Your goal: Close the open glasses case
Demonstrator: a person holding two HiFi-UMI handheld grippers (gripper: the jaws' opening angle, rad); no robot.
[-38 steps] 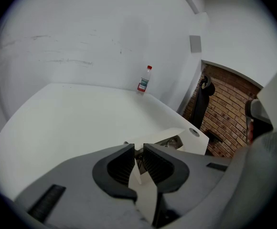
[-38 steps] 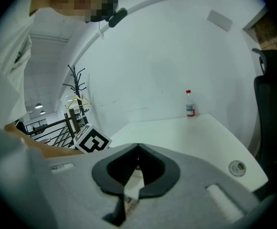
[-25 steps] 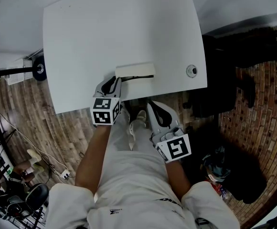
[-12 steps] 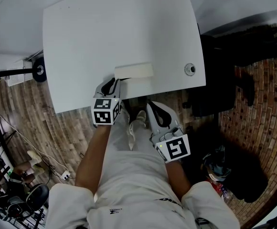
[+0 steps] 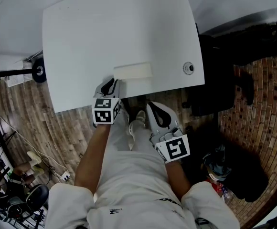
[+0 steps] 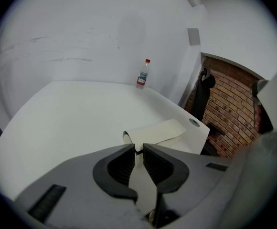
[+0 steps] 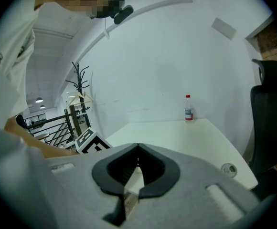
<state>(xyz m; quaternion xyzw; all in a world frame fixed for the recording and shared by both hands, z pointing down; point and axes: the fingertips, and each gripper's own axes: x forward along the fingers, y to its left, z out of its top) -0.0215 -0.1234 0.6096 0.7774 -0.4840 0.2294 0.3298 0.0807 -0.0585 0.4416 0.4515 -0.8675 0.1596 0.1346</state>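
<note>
The case [image 5: 133,71] [image 6: 157,130] lay flat near the worktop's [image 5: 105,32] front edge, its lid apparently down. The left gripper [image 5: 111,85] [image 6: 136,148] sat at that front edge, its jaws only a narrow slit apart. The case's left end lay just beyond their tips; whether they touched it could not be told. The right gripper [image 5: 158,113] [image 7: 137,151] hung off the worktop, below the front edge and well apart from the case, its jaws pressed together on nothing.
</note>
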